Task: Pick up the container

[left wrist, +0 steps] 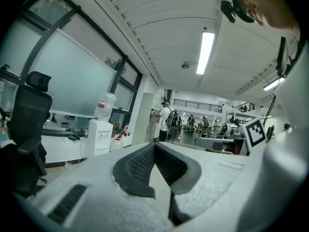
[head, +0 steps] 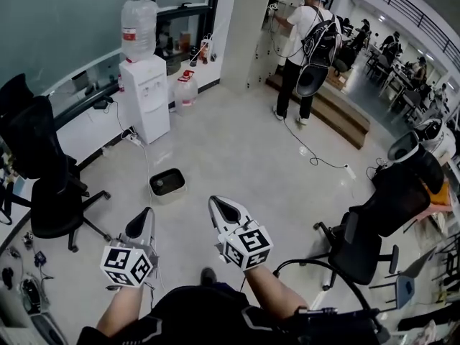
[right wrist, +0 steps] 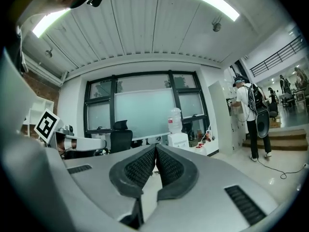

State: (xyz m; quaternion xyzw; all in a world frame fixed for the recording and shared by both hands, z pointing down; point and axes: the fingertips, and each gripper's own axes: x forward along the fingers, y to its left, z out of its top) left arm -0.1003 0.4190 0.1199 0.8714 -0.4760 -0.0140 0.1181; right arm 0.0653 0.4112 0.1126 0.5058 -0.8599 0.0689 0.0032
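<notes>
A dark, shallow rectangular container with a pale rim [head: 167, 183] sits on the glossy light-grey floor [head: 244, 149], apart from both tools. It lies at about 1 o'clock from the left gripper [head: 146, 215] and about 10 o'clock from the right gripper [head: 219, 205].

The person holds both grippers low over the floor, forearms bare, and the marker cubes [head: 128, 264] face the head camera. In the left gripper view the black ribbed fingers [left wrist: 140, 163] are clenched tip to tip with nothing between them. The right gripper view shows the same: its fingers [right wrist: 140, 167] are pressed together and empty.

At 11 o'clock from the container stands a white water dispenser with a clear bottle on top [head: 146, 95], and a spare clear jug with a red cap [head: 185, 90] is just beside it at its 3 o'clock. A black swivel office chair [head: 43, 185] stands at 9 o'clock in the head view, and another black chair [head: 363, 243] at 4 o'clock. At 1 o'clock, well away, a person in a white shirt with a backpack [head: 307, 42] faces a white pillar.
</notes>
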